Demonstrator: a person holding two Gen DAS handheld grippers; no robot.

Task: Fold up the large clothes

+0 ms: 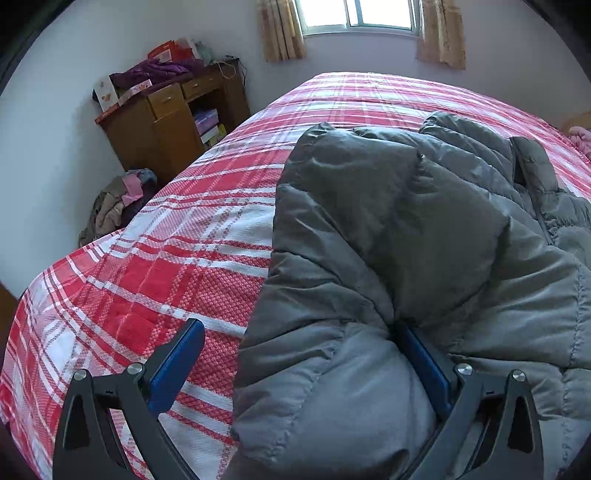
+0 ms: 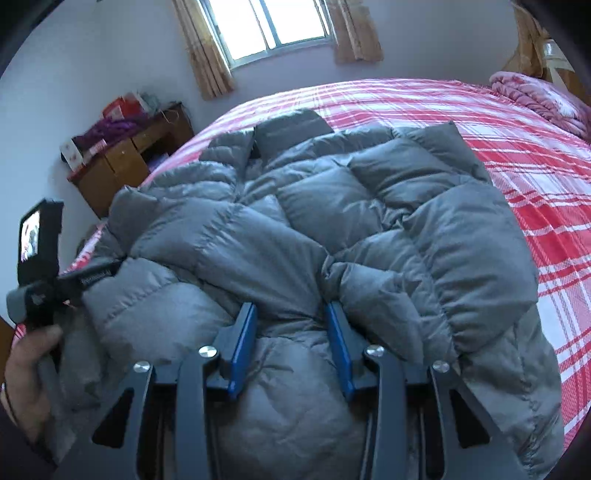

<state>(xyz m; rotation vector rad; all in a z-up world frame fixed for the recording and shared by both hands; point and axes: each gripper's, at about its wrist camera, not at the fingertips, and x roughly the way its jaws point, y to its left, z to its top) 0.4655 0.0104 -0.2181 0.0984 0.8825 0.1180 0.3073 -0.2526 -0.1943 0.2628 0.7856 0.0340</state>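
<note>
Right view gets the whole grey jacket (image 2: 314,206) spread on the bed (image 2: 517,140), collar toward the window (image 2: 273,26), long axis running that way. Left view catches just its edge. Left claw (image 1: 295,365) is spread wide, straddling the hem. Right claw (image 2: 291,336) pinches a jacket fold.

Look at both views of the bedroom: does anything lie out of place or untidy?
Yes. A heap of clothes sits on the floor beside the wooden desk, whose top is piled with purple fabric and boxes. On the bed, the grey puffer jacket lies bunched and creased, not flat.
</note>
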